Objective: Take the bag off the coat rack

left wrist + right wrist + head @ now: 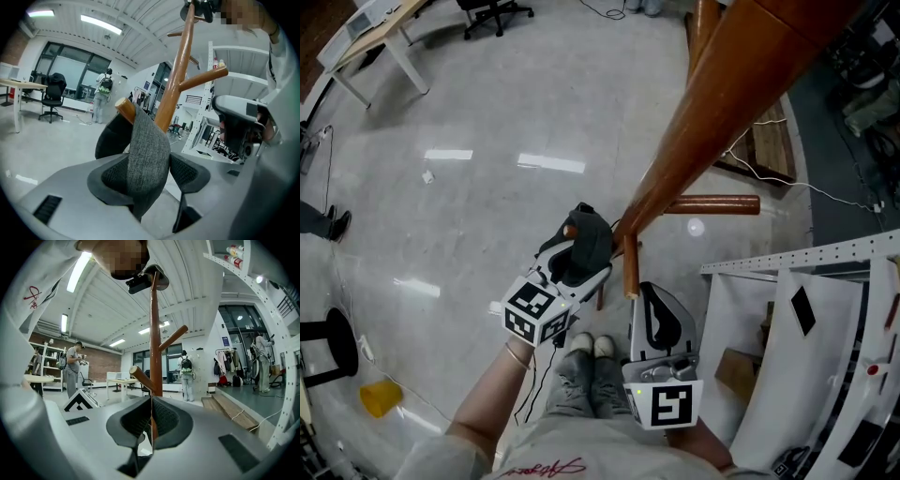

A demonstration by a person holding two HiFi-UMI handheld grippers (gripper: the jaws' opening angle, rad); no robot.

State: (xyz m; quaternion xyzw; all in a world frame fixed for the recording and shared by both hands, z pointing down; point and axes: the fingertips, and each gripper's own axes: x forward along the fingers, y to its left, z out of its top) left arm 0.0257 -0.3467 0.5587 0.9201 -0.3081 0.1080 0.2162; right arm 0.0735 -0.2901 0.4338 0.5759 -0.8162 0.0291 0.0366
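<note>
L gripper [149, 180]: jaws clamped on bag strap [149, 140].
R gripper [151, 420]: jaws closed, empty.
Risk: strap snagged on peg [124, 107] if pulled sideways; rack [727, 103] tipped.

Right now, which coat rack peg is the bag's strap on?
The peg nearest the left gripper: the grey strap drapes over its pale cut end. The higher peg to its right is bare.

The left gripper [579, 246] reaches forward from the bare left forearm [483, 403], angled toward the right, with its jaws clamped on a grey bag strap [149, 150]. The right gripper [659, 317] is held just beside it and nearer the body. It points forward, its jaws pressed together with nothing between them.
</note>
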